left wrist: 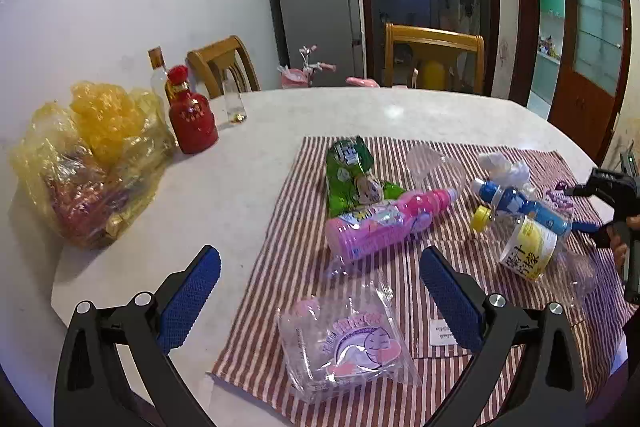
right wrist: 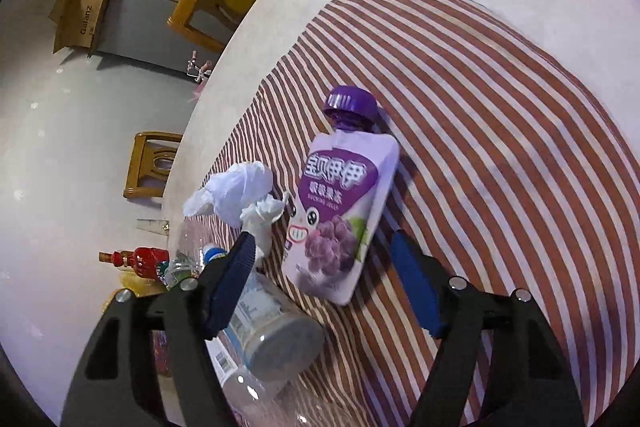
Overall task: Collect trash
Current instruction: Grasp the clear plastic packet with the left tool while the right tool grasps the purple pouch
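Note:
Trash lies on a red-striped cloth [left wrist: 280,267]: a clear pink-printed wrapper [left wrist: 344,339], a pink bottle [left wrist: 384,223], a green snack bag [left wrist: 352,175], a blue bottle [left wrist: 520,205], a clear bottle with a yellow cap [left wrist: 528,247] and crumpled white tissue [left wrist: 504,165]. My left gripper [left wrist: 320,267] is open just above the wrapper. My right gripper [right wrist: 324,259] is open with its fingers on either side of the lower end of a purple grape pouch [right wrist: 340,207] lying flat on the striped cloth [right wrist: 480,147]. The tissue also shows in the right wrist view [right wrist: 244,195].
A yellow plastic bag [left wrist: 92,155], a red bottle [left wrist: 190,111] and a glass bottle [left wrist: 234,103] stand at the table's left. Wooden chairs [left wrist: 434,55] stand behind the round white table [left wrist: 200,195]. A clear bottle [right wrist: 264,339] lies under my right gripper's left finger.

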Demonstrator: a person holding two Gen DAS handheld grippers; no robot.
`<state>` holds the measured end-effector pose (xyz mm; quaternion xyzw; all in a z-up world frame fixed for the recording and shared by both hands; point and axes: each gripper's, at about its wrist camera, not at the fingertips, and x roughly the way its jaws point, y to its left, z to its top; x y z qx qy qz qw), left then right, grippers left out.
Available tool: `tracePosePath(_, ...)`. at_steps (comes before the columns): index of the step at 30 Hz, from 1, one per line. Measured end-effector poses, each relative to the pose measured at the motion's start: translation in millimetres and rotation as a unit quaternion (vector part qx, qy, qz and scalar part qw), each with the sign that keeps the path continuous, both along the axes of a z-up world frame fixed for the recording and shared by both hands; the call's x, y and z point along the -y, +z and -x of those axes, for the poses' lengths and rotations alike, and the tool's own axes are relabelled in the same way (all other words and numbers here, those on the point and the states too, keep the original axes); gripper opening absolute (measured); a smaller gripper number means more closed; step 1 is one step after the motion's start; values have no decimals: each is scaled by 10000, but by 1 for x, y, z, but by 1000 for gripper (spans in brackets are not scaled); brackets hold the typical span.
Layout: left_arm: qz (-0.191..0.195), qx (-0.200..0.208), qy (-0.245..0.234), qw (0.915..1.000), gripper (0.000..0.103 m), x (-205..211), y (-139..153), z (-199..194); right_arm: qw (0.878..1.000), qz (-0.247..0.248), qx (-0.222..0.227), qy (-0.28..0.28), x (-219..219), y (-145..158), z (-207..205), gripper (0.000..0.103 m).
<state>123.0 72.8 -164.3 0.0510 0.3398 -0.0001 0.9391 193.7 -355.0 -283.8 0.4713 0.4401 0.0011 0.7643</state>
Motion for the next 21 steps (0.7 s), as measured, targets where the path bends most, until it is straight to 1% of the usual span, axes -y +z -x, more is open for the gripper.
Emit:
tracePosePath(2, 30, -48, -23, 10000, 97, 1, -4, 0, 10000, -56, 21, 20, -1, -2, -7, 67)
tracePosePath(3, 55, -91, -44, 9999, 97, 1, -8, 0, 10000, -34, 23, 23, -1, -1, -10, 63)
tracePosePath(5, 81, -167, -61, 9998, 97, 0, -12, 0, 9999, -39, -11, 100, -3, -3, -18, 47)
tracePosePath(6, 82, -241, -64, 9997, 97, -1, -16, 0, 9999, -44, -36, 118, -3, -3, -21, 43)
tracePosePath(7, 76, -292, -62, 9995, 97, -1, -19, 0, 9999, 9, -54, 157, -6, -5, -24, 27)
tracePosePath(8, 77, -336, -59, 9994, 97, -2, -21, 0, 9998, 81, -68, 186, -11, -5, -28, 24)
tracePosePath(12, 125, -503, -108, 9986, 97, -2, -29, -1, 9998, 42, 41, 213, -13, -5, -27, 19)
tracePosePath(15, 82, -637, -138, 9978, 97, 0, -38, -4, 9996, 92, 195, 157, -10, 5, -22, 13)
tracePosePath(19, 246, -905, -134, 9955, 97, 1, -58, -15, 9987, 247, 426, 148, -9, 25, -13, 12)
tracePosePath(21, 190, -1164, -69, 9930, 97, 3, -74, -24, 9979, 285, 551, 168, -9, 35, -8, 12)
